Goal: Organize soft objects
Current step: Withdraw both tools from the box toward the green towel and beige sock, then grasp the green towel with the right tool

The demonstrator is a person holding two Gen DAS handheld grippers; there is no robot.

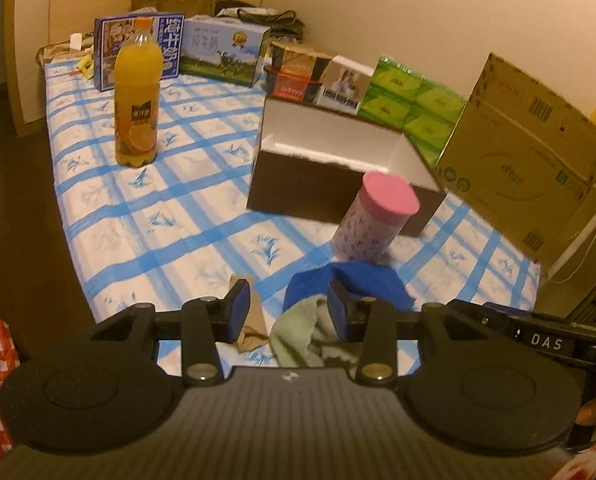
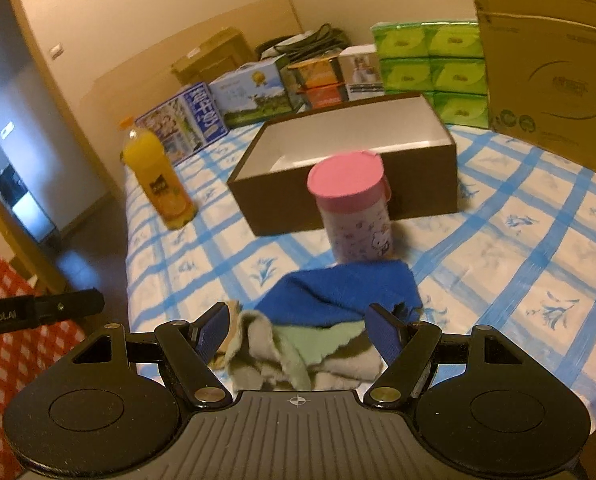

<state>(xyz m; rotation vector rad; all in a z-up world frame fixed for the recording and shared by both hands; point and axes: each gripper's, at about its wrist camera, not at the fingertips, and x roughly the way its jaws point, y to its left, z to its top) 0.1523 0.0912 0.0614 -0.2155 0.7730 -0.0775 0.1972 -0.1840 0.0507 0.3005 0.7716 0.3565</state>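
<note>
A bed with a blue-and-white checked cover fills both views and carries everything. The large cardboard carton stands at two o'clock in the right wrist view, with green tissue packs just beside it toward twelve. An open brown box with a white inside sits at twelve o'clock, near mid-bed. Printed milk cartons line the far edge at eleven o'clock in the left wrist view. An orange juice bottle stands upright at ten o'clock, well apart from the box. A pink-lidded canister stands upright just in front of the box.

The soft things lie in a heap at six o'clock, near the bed's front edge: a blue cloth on the far side, touching a pale green cloth and a grey one nearer the cameras.

The right tool stands wide open over the heap, with the cloths between its fingers but not pinched. The left tool is partly open, its right finger against the blue cloth, gripping nothing.
</note>
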